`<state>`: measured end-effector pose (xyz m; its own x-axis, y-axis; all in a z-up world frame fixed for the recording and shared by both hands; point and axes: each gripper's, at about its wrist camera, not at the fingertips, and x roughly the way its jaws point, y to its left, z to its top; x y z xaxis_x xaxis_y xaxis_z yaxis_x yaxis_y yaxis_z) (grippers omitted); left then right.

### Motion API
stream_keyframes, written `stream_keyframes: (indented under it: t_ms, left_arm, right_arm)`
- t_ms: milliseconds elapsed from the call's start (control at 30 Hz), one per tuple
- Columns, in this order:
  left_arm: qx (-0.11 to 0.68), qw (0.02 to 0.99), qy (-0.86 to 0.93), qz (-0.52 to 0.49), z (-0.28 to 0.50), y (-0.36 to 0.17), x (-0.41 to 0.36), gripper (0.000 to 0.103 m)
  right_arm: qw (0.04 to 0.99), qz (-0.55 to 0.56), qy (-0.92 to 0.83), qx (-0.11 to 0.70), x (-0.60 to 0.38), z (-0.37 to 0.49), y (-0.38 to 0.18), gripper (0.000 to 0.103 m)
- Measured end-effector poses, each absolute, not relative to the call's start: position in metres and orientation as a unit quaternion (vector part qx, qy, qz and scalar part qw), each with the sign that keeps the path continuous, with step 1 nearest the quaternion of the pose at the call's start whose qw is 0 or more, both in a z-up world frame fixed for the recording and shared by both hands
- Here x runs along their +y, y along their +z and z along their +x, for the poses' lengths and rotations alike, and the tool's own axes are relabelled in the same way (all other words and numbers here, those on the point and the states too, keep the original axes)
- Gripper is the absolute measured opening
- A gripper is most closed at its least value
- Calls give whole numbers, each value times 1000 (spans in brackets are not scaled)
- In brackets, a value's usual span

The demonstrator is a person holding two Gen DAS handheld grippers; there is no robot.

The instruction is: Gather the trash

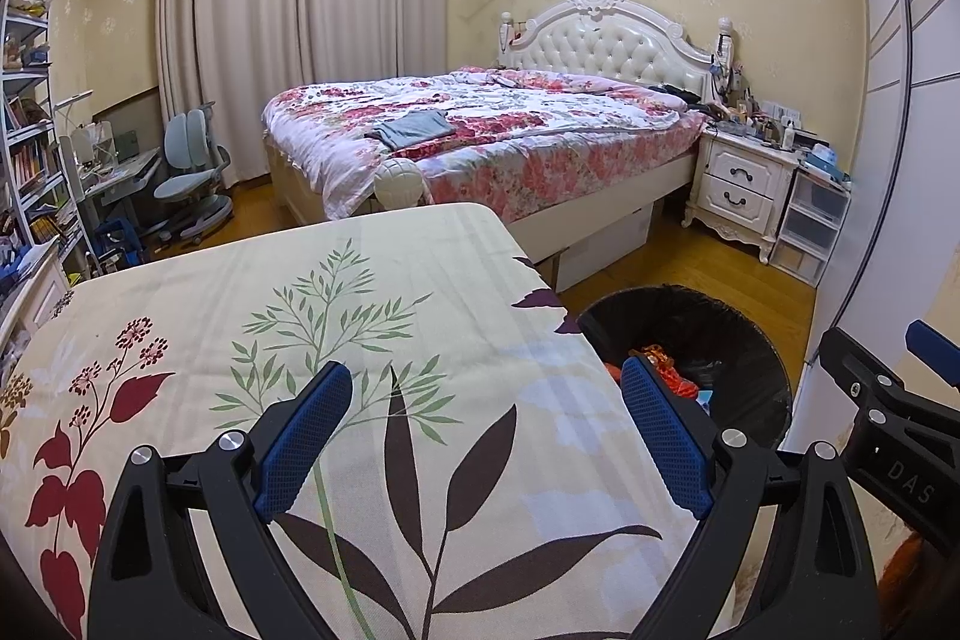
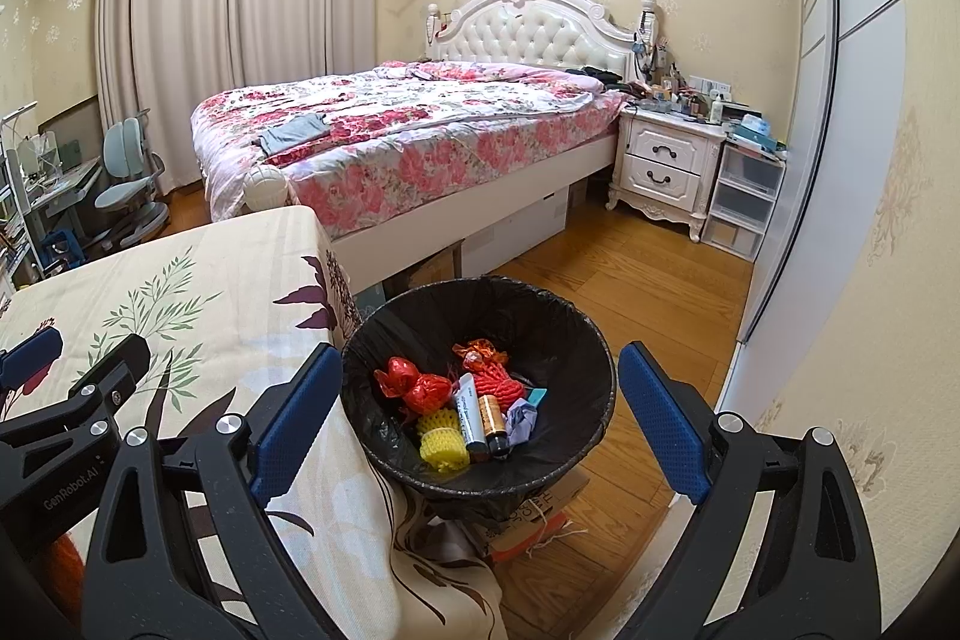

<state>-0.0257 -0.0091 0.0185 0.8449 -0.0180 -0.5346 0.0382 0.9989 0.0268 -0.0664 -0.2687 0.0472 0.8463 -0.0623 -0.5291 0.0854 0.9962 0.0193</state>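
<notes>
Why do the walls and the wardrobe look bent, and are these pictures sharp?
Left wrist view: the fisheye lens bows the wardrobe and darkens the corners; the bed is sharp. Right wrist view: same curving, even indoor light, and the trash in the bin is crisp.

Left wrist view low over the table point(image 1: 180, 292), right wrist view above the bin point(image 2: 480, 484), both facing the bed point(image 1: 480, 124)

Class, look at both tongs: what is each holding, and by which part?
Nothing is held. The left tongs stand open over the tablecloth; the right tongs stand open above the bin.
</notes>
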Motion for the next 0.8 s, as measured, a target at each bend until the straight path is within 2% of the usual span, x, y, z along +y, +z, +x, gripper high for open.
stream_keyframes:
  t_ms: [800]
  left_arm:
    - [257,966,-9,17,-26,24,-4,91]
  right_arm:
    - [961,16,-30,276,-261,-62,55,91]
